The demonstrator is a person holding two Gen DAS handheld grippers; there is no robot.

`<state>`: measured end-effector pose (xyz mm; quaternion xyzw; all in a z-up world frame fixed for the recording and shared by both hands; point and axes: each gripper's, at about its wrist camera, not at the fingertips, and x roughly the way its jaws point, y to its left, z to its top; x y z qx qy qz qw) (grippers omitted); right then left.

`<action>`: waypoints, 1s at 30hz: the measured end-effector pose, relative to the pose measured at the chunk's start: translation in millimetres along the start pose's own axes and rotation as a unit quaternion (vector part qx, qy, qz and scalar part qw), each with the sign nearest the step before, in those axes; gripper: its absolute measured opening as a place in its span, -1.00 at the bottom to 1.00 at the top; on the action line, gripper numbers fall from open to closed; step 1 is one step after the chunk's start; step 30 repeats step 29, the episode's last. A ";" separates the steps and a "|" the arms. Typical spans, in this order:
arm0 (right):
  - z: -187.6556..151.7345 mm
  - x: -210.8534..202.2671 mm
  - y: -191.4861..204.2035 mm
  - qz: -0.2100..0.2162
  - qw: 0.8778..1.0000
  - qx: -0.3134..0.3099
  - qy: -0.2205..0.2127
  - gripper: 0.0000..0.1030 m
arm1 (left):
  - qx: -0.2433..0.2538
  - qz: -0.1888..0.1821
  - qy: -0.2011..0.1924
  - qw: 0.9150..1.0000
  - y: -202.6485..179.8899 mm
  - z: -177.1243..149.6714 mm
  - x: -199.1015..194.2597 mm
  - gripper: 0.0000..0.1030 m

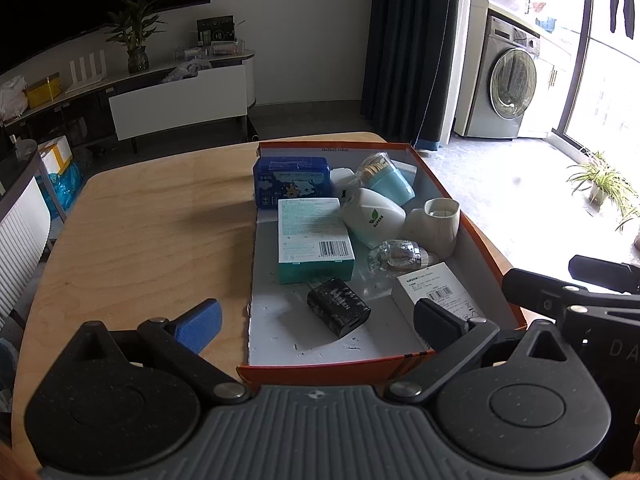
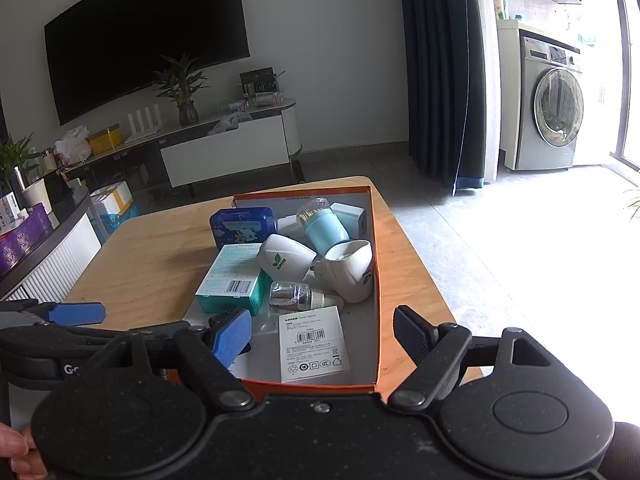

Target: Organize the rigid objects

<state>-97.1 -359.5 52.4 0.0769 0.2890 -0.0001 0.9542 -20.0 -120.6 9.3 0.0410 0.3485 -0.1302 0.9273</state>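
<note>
An orange-walled box (image 1: 476,240) (image 2: 378,280) sits on the wooden table and holds several things: a blue tin (image 1: 292,180) (image 2: 242,226), a teal carton (image 1: 314,240) (image 2: 232,280), two white plug-in devices (image 1: 374,216) (image 2: 352,270), a light blue toothpick holder (image 1: 390,178) (image 2: 322,224), a clear bottle (image 1: 394,256) (image 2: 292,294), a black charger (image 1: 338,312) and a flat white box (image 1: 440,294) (image 2: 312,340). My left gripper (image 1: 320,320) is open and empty over the box's near end. My right gripper (image 2: 324,336) is open and empty above the flat white box.
The wooden table (image 1: 140,240) (image 2: 152,264) stretches left of the box. A TV cabinet (image 1: 176,100) stands behind, a washing machine (image 1: 504,84) at the right. The right gripper's arm (image 1: 572,296) shows in the left wrist view.
</note>
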 end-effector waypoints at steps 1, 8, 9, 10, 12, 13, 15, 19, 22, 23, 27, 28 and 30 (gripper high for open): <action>0.1 0.5 -0.4 0.000 1.000 0.000 0.000 0.79 | 0.000 0.000 0.000 1.000 -0.2 0.4 0.1 1.00; -0.5 2.9 0.0 0.000 1.000 0.000 0.004 0.79 | -0.001 0.001 0.003 1.000 -0.4 1.0 1.7 1.00; -0.5 3.0 -0.1 0.000 1.000 0.000 0.004 0.79 | -0.001 0.001 0.004 1.000 -0.4 0.8 2.0 1.00; -0.5 3.6 -0.2 0.000 1.000 0.000 0.004 0.79 | -0.001 0.000 0.004 1.000 -0.3 0.9 2.1 1.00; -1.1 4.4 -0.5 0.000 1.000 0.000 0.005 0.79 | -0.002 -0.001 0.005 1.000 -0.3 0.7 2.3 1.00; -1.0 4.6 -0.5 0.000 1.000 0.001 0.005 0.79 | -0.002 -0.001 0.005 1.000 -0.3 0.7 2.5 1.00; -1.5 4.8 -0.5 -0.001 1.000 0.001 0.004 0.79 | -0.002 -0.001 0.006 1.000 -0.2 0.6 2.6 1.00; -2.5 6.3 -0.7 -0.002 1.000 0.000 0.006 0.79 | -0.004 -0.002 0.009 1.000 0.8 -0.2 3.5 1.00; -2.7 6.5 -0.6 -0.001 1.000 -0.001 0.006 0.79 | -0.005 -0.002 0.009 1.000 1.0 -0.3 3.6 1.00; -2.7 6.6 -0.6 -0.001 1.000 -0.001 0.007 0.79 | -0.004 -0.002 0.008 1.000 1.0 -0.1 3.4 1.00; -2.7 6.7 -0.1 -0.002 1.000 -0.001 0.007 0.79 | -0.009 -0.002 0.004 1.000 2.4 0.4 2.3 1.00; -2.4 6.9 0.3 -0.002 1.000 -0.001 0.007 0.79 | -0.010 0.000 0.003 1.000 2.9 0.9 2.4 1.00; -2.4 6.7 0.2 -0.001 1.000 -0.001 0.007 0.79 | -0.010 -0.001 0.003 1.000 3.1 1.0 2.5 1.00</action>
